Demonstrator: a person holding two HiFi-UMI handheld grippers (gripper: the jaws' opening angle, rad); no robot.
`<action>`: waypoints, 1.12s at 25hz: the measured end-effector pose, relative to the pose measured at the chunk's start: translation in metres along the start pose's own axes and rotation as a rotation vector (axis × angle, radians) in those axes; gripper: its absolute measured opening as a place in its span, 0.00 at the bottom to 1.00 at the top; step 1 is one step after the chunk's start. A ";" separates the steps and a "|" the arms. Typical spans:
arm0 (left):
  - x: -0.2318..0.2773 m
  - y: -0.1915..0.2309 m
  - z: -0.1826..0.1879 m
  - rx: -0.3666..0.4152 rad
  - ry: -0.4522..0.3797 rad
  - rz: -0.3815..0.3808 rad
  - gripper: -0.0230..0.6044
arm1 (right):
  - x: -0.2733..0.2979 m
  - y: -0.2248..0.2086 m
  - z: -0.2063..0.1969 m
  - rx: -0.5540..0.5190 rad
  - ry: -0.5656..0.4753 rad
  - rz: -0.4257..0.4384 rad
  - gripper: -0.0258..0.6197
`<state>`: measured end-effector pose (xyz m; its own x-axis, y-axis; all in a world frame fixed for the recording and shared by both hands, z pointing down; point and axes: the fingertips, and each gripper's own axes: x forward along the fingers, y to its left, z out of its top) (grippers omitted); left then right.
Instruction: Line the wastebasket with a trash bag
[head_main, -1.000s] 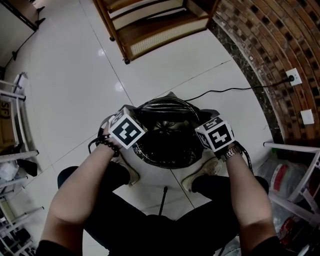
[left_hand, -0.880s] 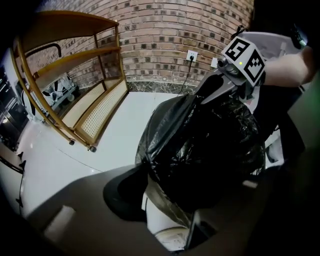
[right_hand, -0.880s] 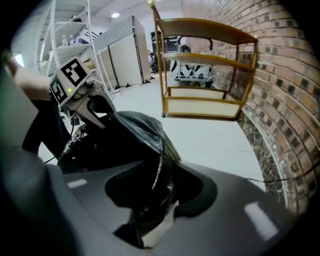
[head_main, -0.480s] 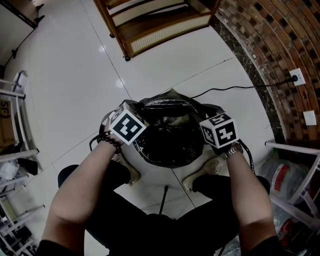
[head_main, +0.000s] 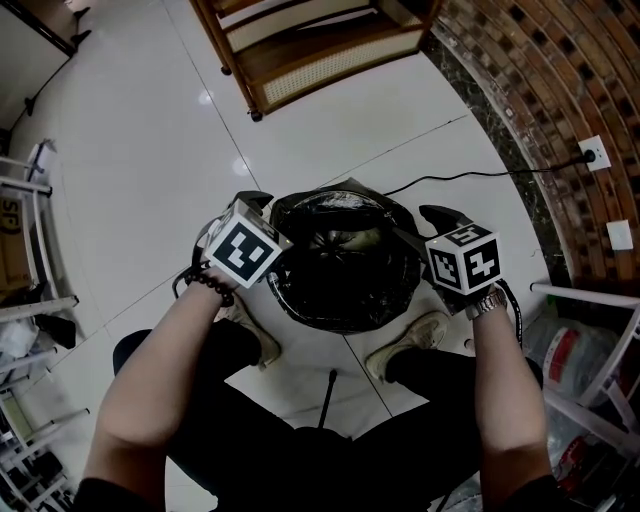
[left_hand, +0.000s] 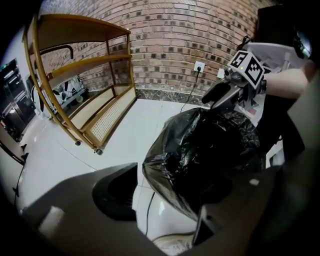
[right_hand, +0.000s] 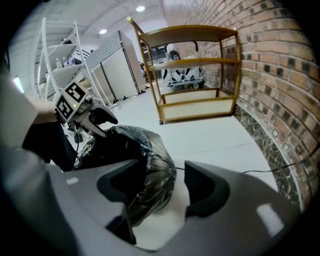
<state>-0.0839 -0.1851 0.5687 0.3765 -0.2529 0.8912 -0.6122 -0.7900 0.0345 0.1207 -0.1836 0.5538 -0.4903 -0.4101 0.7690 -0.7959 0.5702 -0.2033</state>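
Note:
A round wastebasket (head_main: 345, 300) stands on the white floor between the person's feet, with a black trash bag (head_main: 340, 250) lining it and folded over its rim. My left gripper (head_main: 262, 205) is at the bin's left side. Its jaws have just been opening and are now open, with the bag's bulging side (left_hand: 210, 155) in front of them and the pads off it. My right gripper (head_main: 420, 225) is at the bin's right side. It has also just opened, and the bag's side (right_hand: 142, 160) shows between its spread jaws without being pressed.
A wooden shelf cart (head_main: 310, 50) stands beyond the bin. A curved brick wall (head_main: 560, 100) with an outlet (head_main: 590, 153) is at the right, and a black cord (head_main: 450, 180) runs from it across the floor. White racks (head_main: 30, 250) flank both sides. Shoes (head_main: 400, 358) sit beside the bin.
Both grippers have let go of the bag's rim, their jaws have opened, and they have drawn outward and a little up from the bin.

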 end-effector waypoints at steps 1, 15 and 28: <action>-0.004 0.002 -0.001 0.002 0.000 0.007 0.58 | -0.003 -0.001 0.000 -0.002 -0.002 -0.001 0.48; -0.055 -0.068 0.040 0.251 -0.196 -0.050 0.40 | -0.038 0.095 0.037 -0.311 -0.129 0.066 0.24; -0.033 -0.123 0.030 0.384 -0.159 -0.152 0.04 | -0.009 0.133 0.003 -0.396 -0.053 0.074 0.04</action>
<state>-0.0004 -0.0963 0.5220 0.5632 -0.1767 0.8072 -0.2503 -0.9675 -0.0371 0.0183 -0.1061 0.5183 -0.5674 -0.3880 0.7263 -0.5644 0.8255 0.0001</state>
